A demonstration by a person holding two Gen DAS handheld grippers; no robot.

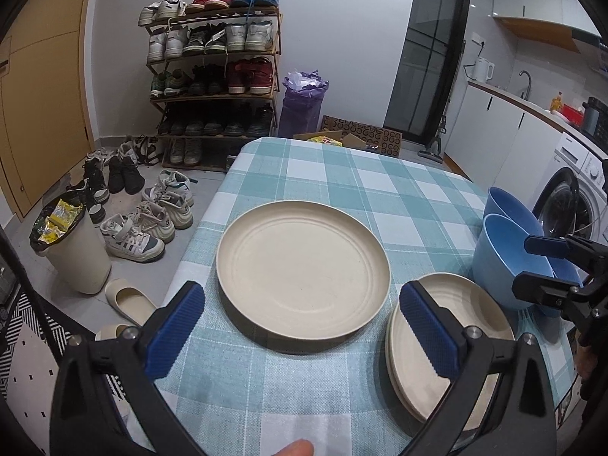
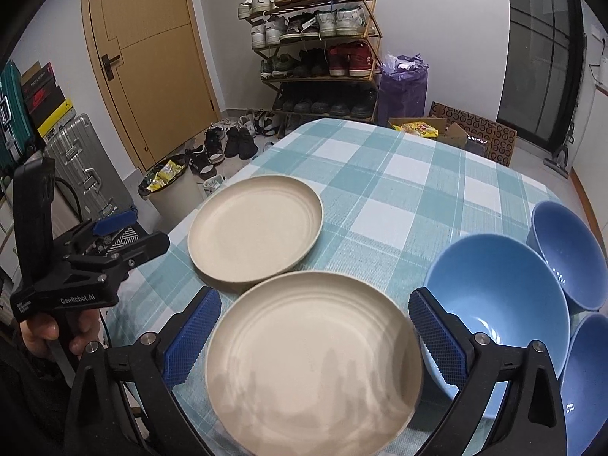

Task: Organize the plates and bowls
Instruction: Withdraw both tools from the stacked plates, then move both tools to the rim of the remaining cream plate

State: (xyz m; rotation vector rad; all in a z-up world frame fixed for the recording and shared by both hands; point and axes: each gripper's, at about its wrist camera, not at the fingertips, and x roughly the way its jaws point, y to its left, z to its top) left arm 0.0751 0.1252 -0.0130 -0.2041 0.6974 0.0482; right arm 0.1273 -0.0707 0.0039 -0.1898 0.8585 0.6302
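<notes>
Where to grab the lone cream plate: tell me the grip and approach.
Pinch the raised rim of the lone cream plate on its near edge, coming in low from the left gripper side. It lies flat on the checked tablecloth, so only the upturned rim gives the fingers purchase.

A round cream plate (image 1: 303, 271) lies alone on the teal-and-white checked tablecloth (image 1: 342, 178). The left gripper (image 1: 302, 326) hangs above the cloth just in front of it, blue-padded jaws spread wide with nothing between them. Behind its right finger sits a stack of cream plates (image 1: 467, 304), with two pale blue bowls (image 1: 505, 250) just beyond. The right gripper (image 1: 532, 264) reaches in over the bowls.
</notes>
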